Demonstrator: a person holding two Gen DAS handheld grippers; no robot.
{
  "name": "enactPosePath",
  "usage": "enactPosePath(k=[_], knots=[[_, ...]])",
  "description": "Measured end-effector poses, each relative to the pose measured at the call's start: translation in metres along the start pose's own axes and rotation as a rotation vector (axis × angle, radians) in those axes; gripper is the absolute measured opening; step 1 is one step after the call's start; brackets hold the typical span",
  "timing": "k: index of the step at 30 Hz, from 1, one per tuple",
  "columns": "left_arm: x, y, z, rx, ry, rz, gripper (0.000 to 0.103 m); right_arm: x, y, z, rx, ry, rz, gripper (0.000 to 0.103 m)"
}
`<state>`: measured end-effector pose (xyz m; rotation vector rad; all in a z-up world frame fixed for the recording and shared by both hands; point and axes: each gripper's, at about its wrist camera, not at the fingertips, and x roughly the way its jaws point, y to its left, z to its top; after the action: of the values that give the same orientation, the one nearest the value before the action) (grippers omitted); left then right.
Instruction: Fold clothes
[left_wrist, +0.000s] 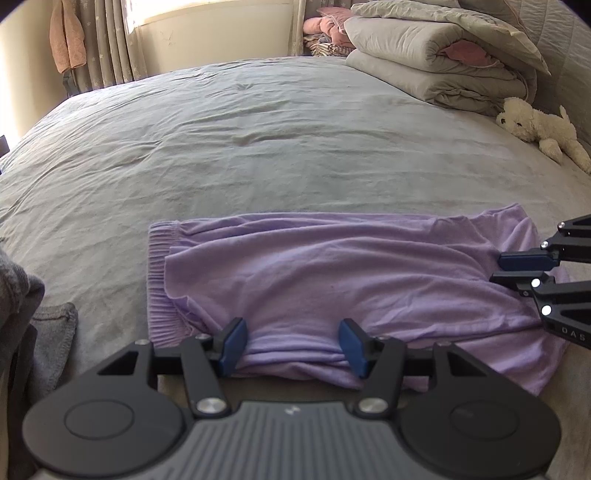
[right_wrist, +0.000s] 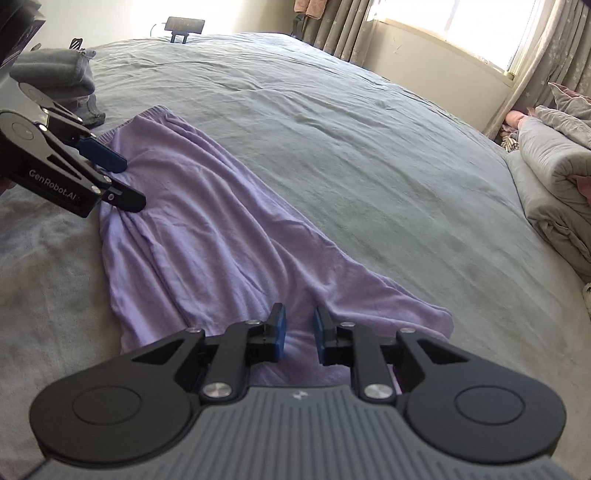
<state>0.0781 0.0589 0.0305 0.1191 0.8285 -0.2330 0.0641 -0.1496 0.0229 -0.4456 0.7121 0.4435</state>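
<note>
A lavender garment (left_wrist: 332, 266) with a ribbed band (left_wrist: 159, 258) at its left end lies in a long strip across the grey bed sheet (left_wrist: 258, 147). My left gripper (left_wrist: 293, 345) stands open over the near edge by the ribbed end, with bunched cloth between its blue pads (left_wrist: 232, 343). In the right wrist view, the left gripper (right_wrist: 131, 184) sits at the far end of the garment (right_wrist: 207, 229). My right gripper (right_wrist: 299, 325) is at the other end of the strip, its jaws a narrow gap apart with smooth cloth showing between them. The right gripper (left_wrist: 496, 268) enters the left wrist view from the right.
Folded grey clothes (left_wrist: 22, 295) lie at the bed's left edge, and the same pile (right_wrist: 66, 74) shows in the right wrist view. Stacked grey quilts (left_wrist: 443, 55) and a white plush toy (left_wrist: 535, 129) sit at the far right. Curtains (left_wrist: 107, 40) hang behind the bed.
</note>
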Motion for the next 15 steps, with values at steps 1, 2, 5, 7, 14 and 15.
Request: enactPosePath(k=[1, 2, 5, 7, 14, 15], knots=[[0.0, 0.0, 0.0, 0.001, 0.0, 0.0, 0.058, 0.001, -0.001, 0.0, 0.008, 0.0, 0.008, 0.02], [0.0, 0.0, 0.0, 0.001, 0.0, 0.0, 0.058, 0.001, -0.001, 0.0, 0.017, 0.0, 0.016, 0.02], [0.0, 0.0, -0.001, 0.002, -0.001, 0.001, 0.059, 0.001, -0.007, 0.002, 0.064, -0.004, 0.038, 0.02], [0.001, 0.0, 0.0, 0.001, 0.001, 0.001, 0.059, -0.002, -0.019, 0.005, 0.117, -0.031, 0.053, 0.02], [0.001, 0.0, 0.0, 0.001, 0.003, -0.001, 0.059, 0.023, -0.072, 0.011, 0.381, 0.012, 0.074, 0.02], [0.001, 0.0, 0.0, 0.002, 0.003, -0.001, 0.059, 0.026, -0.07, 0.008, 0.373, 0.005, 0.07, 0.02]])
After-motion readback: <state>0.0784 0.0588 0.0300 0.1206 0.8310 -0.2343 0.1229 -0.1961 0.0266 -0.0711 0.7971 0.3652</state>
